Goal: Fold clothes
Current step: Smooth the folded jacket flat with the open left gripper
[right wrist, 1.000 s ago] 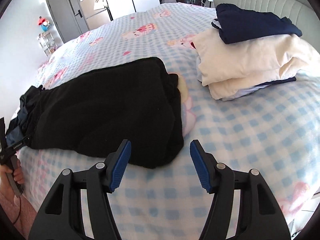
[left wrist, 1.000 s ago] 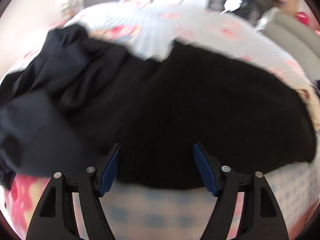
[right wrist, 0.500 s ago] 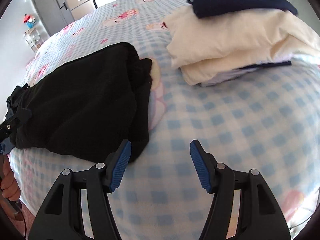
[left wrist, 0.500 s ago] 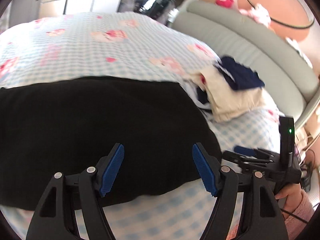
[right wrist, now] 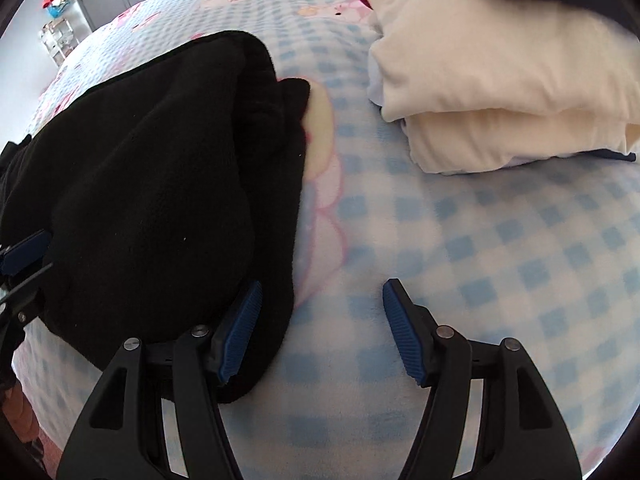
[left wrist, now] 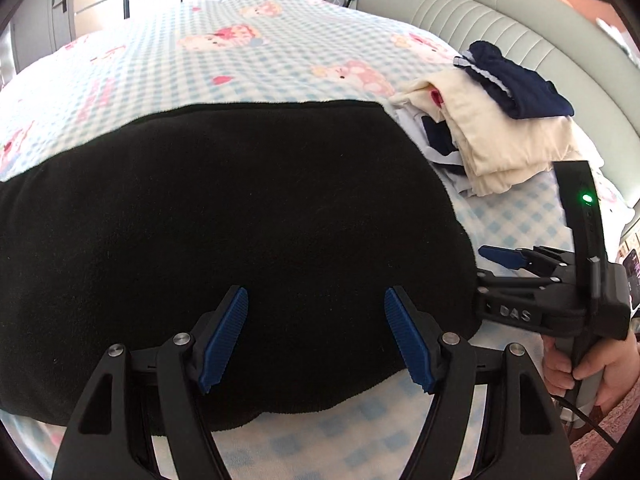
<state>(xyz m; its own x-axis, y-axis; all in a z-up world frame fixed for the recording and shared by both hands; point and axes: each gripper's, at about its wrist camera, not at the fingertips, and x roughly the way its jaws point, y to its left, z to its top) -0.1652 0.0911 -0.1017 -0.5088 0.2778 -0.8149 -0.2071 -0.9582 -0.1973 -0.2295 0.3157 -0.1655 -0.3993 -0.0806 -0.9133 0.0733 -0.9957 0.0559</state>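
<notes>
Fleece, black and thick, is what we are working on: the black garment [left wrist: 224, 240] lies folded into a long slab along the near edge of the bed [left wrist: 248, 64], its long axis running left to right across our front, with its right end stopping short of the stack of folded clothes [left wrist: 496, 136] that sits toward the headboard [left wrist: 480, 16]. Our left gripper [left wrist: 316, 336] hangs over the near long edge of the garment, closer to the right end than the left, jaws wide apart and holding nothing, the fabric below them rather than pinched between the pads. Our right gripper [right wrist: 320, 328] sits at the garment's right end; its jaws have just been opening a little and stand wide, the left pad over the layered hem at the near right corner and the right pad over bare checked blanket [right wrist: 480, 264], so only that corner lies in the gap and we see no grip on it. The relation that matters, as we judge it, is that the right hand is the nearer one to the short end, and the garment stretches away to its left. A fold of that end across the long axis would suit the right hand, while the left hand is placed to take the same end along the near edge.
</notes>
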